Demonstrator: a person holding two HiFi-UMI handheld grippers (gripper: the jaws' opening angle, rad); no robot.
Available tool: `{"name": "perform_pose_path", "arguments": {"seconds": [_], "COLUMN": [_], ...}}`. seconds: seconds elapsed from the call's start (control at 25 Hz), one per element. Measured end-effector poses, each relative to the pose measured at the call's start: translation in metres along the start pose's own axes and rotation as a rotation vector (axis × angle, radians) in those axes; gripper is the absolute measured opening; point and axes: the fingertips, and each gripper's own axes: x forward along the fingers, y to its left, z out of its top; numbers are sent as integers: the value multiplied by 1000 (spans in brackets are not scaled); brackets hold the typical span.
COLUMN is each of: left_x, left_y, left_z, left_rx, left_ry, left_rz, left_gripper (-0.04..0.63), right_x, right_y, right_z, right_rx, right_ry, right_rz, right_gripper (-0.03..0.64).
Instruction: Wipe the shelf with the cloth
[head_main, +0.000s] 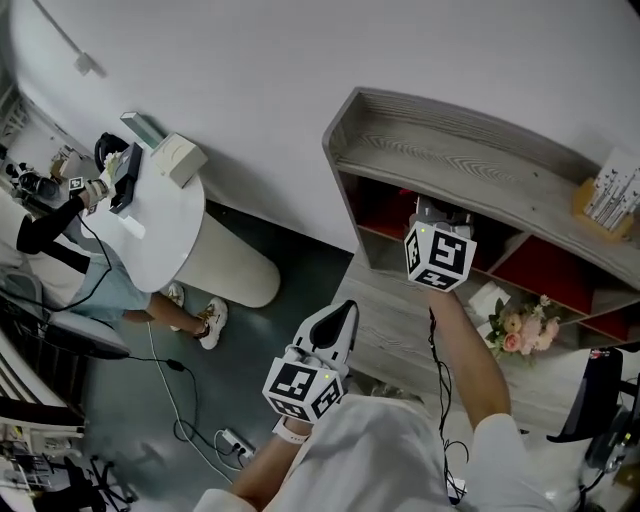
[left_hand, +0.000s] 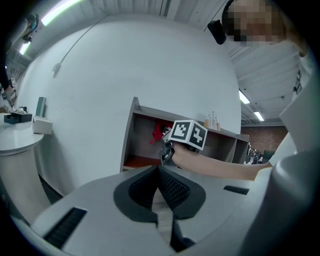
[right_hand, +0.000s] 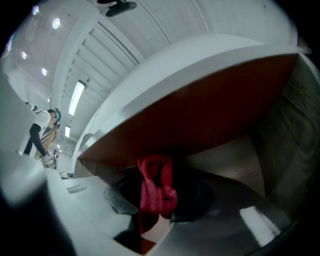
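Observation:
A grey wooden shelf unit (head_main: 470, 150) with red-backed compartments stands against the white wall. My right gripper (head_main: 432, 215) reaches into its upper left compartment and is shut on a red cloth (right_hand: 156, 189), which bunches up between the jaws. From the left gripper view the red cloth (left_hand: 158, 133) shows inside that compartment beside the right gripper's marker cube (left_hand: 189, 134). My left gripper (head_main: 335, 325) hangs lower, in front of the shelf unit, shut with nothing in it. The compartment's floor (right_hand: 235, 160) is pale wood.
A bunch of pink flowers (head_main: 520, 328) sits in a lower compartment. A small box of sticks (head_main: 608, 200) stands on the shelf top at right. A round white table (head_main: 165, 225) with boxes is at left, a seated person (head_main: 95, 290) beside it. Cables (head_main: 190, 410) trail on the floor.

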Motion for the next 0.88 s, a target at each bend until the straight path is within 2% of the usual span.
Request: {"name": "perform_pose_path", "arguments": {"seconds": [0.2,0.48,0.68,0.88], "left_x": [4,1,-3,-5], "left_y": [-11,-11,-7,-8], "left_z": [-2,-5,-7,-12], "left_rx": [3,1,-3,-6], "left_ry": [1,5,7,15], "left_rz": [-34,-37,-29,-23], "left_gripper": [6,6,6,6], "right_x": [-18,-42,-56,-64], "right_y": [-31,-64,-93,-98], "right_z": [10,18,22,24], "right_rx": [50,162,337,473], "right_ry": [-15,-41,-79,-96], "right_rz": [-124,-263,-389,-445], "right_gripper": [121,121,119,120]}}
